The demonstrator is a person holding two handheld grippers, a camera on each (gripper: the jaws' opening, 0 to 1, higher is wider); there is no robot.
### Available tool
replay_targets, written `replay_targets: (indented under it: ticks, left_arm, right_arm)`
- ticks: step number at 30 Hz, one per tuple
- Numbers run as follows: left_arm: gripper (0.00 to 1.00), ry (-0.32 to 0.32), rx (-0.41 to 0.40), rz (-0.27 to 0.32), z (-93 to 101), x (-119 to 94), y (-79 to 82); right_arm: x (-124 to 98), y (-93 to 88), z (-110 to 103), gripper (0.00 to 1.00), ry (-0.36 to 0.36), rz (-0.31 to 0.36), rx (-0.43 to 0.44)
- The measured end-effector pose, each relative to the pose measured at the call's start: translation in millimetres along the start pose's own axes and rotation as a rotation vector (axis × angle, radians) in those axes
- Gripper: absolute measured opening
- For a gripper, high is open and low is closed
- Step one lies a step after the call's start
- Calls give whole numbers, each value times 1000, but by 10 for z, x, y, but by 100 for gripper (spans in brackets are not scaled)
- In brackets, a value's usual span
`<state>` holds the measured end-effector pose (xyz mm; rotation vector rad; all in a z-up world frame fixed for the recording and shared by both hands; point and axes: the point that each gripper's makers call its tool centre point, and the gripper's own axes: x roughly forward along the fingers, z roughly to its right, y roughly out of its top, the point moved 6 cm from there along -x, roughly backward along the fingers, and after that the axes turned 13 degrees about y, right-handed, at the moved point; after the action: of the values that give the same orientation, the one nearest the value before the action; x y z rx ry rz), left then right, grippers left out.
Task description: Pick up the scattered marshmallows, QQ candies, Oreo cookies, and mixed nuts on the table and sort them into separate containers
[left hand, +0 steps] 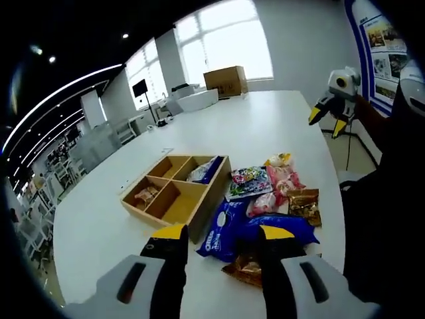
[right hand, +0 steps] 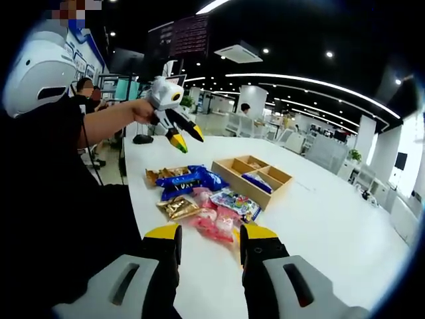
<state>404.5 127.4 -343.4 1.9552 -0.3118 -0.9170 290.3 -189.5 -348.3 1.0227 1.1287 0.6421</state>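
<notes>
Lighting: bright, even, indoor. Sources: large windows (left hand: 226,40) at the far wall in the left gripper view, blown out to white; round ceiling spots (right hand: 330,54) and curved light strips (right hand: 319,90) overhead in the right gripper view. White table (left hand: 265,123) reflects a broad soft sheen, strongest toward the windows. Shadows: faint, short, beside the wooden tray (left hand: 176,193) and snack packets (right hand: 199,196). Distortion: heavy fisheye, straight lines bowing near the edges. Focus: centre fairly sharp; packet print unreadable, distant room soft.
</notes>
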Motion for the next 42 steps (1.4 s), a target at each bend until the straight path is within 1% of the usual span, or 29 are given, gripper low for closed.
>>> replay_targets:
  ticks: [6,10,13,18,24,33,42]
  left_arm:
    - [47,-18,0,-14,-2,105,14]
    - [46,-29,11,-26,-16,148,27]
    - [44,-40,19,-35,-18,188,27]
    - [38,-65,28,-46,-10,275,10]
    - [38,-86,34,-68,-3,403,-27]
    - [36,-102,33,-91,-3,492,-71]
    - [36,-120,56,-111,57,617,-43]
  right_arm:
    - [-11,-22,1,31,-2,-2,3]
    - [-79,-2,52,29,-41,16,6]
    - [-93,17,62,28,-52,28,7]
    - [-70,11,45,28,-41,19,5]
    - [-69,15,42,28,-43,9,-4]
    - [-71,19,44,28,-42,8,-3]
    - [-100,14,37,29,-45,21,4]
